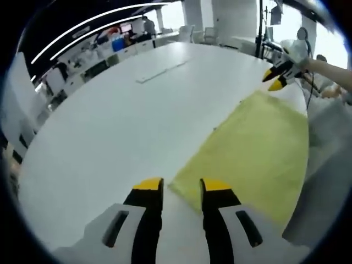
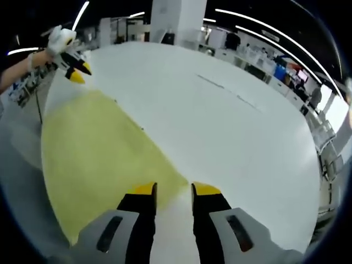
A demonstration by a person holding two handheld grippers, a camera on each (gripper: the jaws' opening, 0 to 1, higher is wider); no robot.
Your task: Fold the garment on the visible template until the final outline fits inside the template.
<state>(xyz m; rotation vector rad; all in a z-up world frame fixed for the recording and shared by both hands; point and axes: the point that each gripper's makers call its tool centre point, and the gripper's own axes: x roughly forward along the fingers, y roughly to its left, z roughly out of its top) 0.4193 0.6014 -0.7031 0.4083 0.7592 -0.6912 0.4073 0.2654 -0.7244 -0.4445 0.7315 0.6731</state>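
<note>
Left gripper (image 1: 181, 187) jaws stand apart at lower frame, apparently just short of the yellow garment (image 1: 253, 154) corner; right gripper (image 2: 173, 190) likewise open, on the white table (image 2: 231, 121)

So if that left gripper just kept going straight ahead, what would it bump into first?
Probably the near corner of the yellow garment, just ahead of the open left gripper on the white table; depth is hard to judge.
</note>
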